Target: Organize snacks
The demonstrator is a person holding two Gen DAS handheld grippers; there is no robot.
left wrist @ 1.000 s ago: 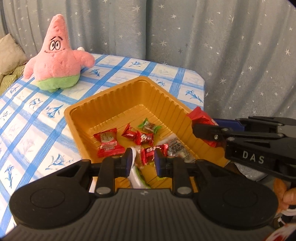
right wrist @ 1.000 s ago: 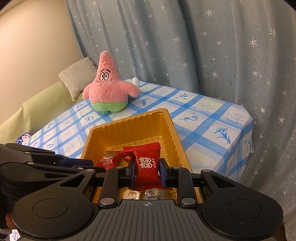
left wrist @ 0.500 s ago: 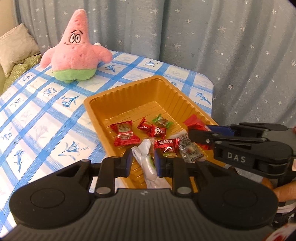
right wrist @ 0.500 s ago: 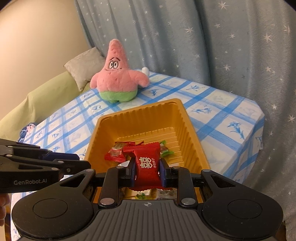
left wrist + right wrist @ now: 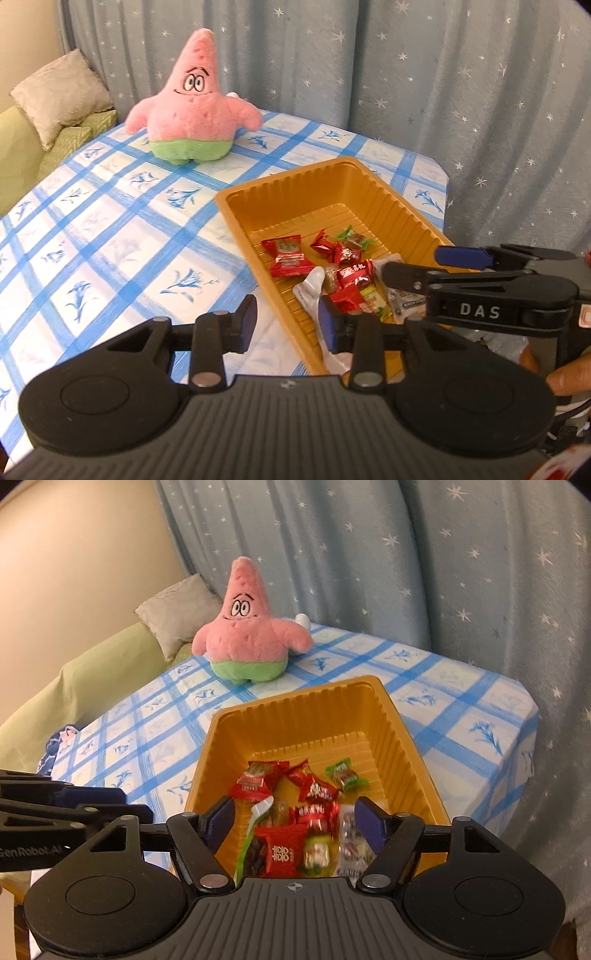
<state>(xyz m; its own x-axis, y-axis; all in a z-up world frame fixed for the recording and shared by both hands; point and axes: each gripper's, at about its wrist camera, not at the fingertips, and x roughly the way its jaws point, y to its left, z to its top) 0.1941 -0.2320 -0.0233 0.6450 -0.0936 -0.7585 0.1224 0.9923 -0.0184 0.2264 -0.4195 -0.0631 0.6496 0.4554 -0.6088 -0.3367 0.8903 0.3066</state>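
Note:
A golden plastic tray (image 5: 334,167) (image 5: 295,696) sits on the blue-checked tablecloth and holds several wrapped snacks, mostly red with some green. My left gripper (image 5: 288,323) hovers over the tray's near left corner, its jaws opening with nothing between them. A white pouch (image 5: 310,286) (image 5: 258,810) lies in the tray by its right finger. My right gripper (image 5: 295,821) (image 5: 424,264) hangs over the tray's near end, jaws opening wide. Below them, the red square packet (image 5: 282,853) lies loose on the snack pile, clear of both pads.
A pink star plush (image 5: 192,107) (image 5: 247,638) stands at the table's far side. A grey cushion (image 5: 62,96) rests on a green sofa to the left. Starred curtains hang close behind, and the table's edge runs just right of the tray. A hand (image 5: 569,376) holds the right gripper.
Both grippers opened. The red packet fell from the right gripper into the tray, and the white pouch left the left gripper. The left gripper shifted back and left, off the tray's middle.

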